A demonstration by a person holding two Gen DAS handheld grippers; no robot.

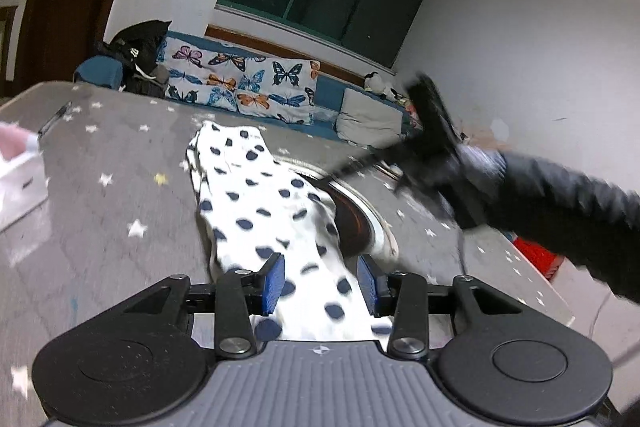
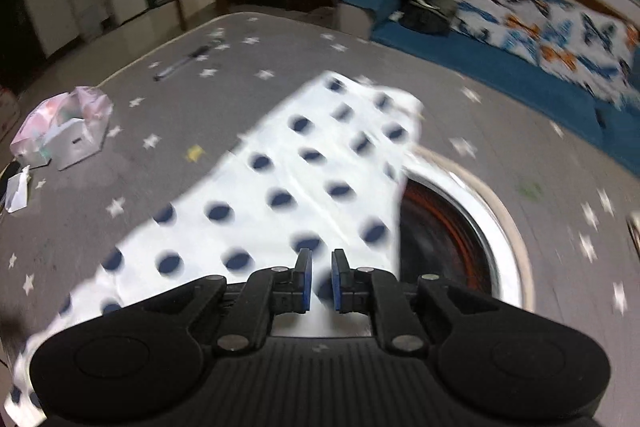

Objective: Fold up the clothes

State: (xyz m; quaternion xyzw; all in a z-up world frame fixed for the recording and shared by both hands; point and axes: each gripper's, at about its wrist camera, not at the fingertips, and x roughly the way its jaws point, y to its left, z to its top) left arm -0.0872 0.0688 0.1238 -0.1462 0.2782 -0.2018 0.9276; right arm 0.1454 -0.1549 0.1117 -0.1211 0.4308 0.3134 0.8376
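- The polka-dot garment (image 1: 264,203), white with dark blue spots, lies stretched across the grey star-printed table (image 1: 112,163); its near end runs under both claws and is cut off by their housings, so I cannot see where it finishes.
- One edge of the cloth drapes over a round metal basin (image 2: 476,203) sunk in the table, hiding part of its rim; the dark reddish inside is too smeared to make out.
- The left claw (image 1: 321,281) stands with its blue pads well apart, the cloth passing between them; whether the pads touch it I cannot tell.
- The right claw (image 2: 321,279) has its pads close together with a narrow gap, the white cloth showing in that gap; whether it pinches the cloth is unclear.
- In the left wrist view the right claw is only a black streak, with a dark sleeve (image 1: 568,203) behind it.
- At the table's far left sit a pink plastic bag (image 2: 76,115) and a white box (image 2: 76,143); any print on the box is unreadable.
- A pen (image 2: 182,65) lies farther off, blurred.
- Beyond the table is a sofa with a butterfly cover (image 1: 240,83) and a black bag (image 1: 138,55) bearing a small white mark I cannot read.
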